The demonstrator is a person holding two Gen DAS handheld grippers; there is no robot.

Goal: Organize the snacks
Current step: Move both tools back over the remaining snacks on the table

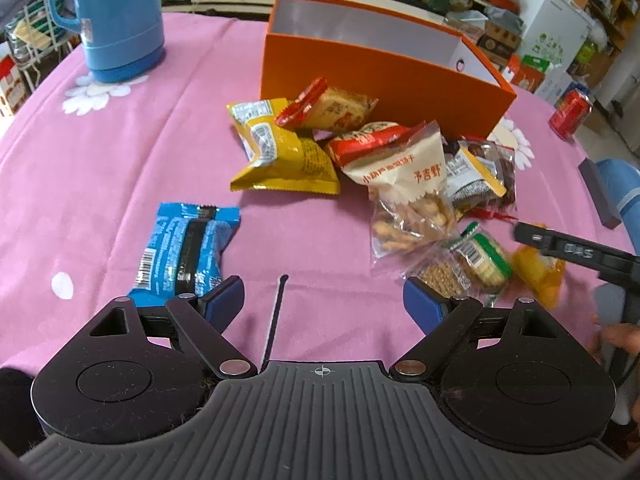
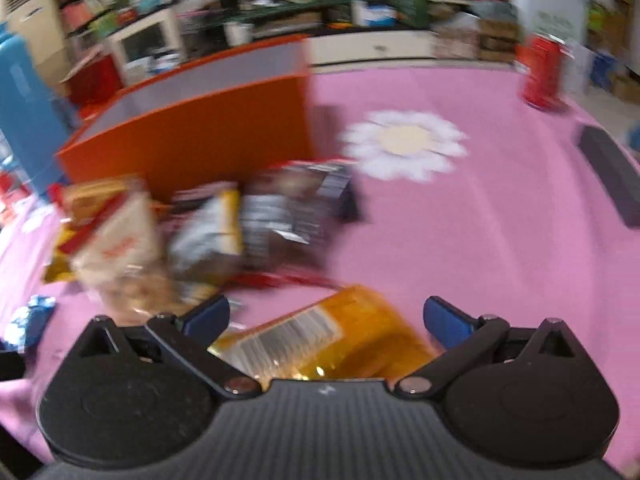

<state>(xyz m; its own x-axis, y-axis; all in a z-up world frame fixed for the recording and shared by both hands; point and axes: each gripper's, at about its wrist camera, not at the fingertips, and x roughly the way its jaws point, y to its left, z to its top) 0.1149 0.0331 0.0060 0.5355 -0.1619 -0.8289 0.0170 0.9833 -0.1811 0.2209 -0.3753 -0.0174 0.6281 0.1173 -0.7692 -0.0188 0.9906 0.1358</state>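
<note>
An open orange box [image 1: 372, 76] stands on the pink cloth, also in the blurred right wrist view [image 2: 192, 132]. Several snack packets lie in front of it: a yellow one [image 1: 280, 156], a red one [image 1: 328, 108], a white biscuit bag [image 1: 404, 188], a green-edged one [image 1: 476, 260]. A blue packet [image 1: 184, 248] lies by my left gripper's left finger. My left gripper [image 1: 324, 304] is open and empty. My right gripper [image 2: 326, 316] is open, with an orange packet [image 2: 332, 340] lying between its fingers; this packet shows in the left wrist view too [image 1: 540, 276].
A blue kettle [image 1: 116, 20] stands at the far left. A red can [image 1: 570, 114] and a dark flat block [image 1: 600, 192] are at the right, also in the right wrist view: can [image 2: 544, 72], block [image 2: 612, 176]. Cluttered shelves lie beyond the table.
</note>
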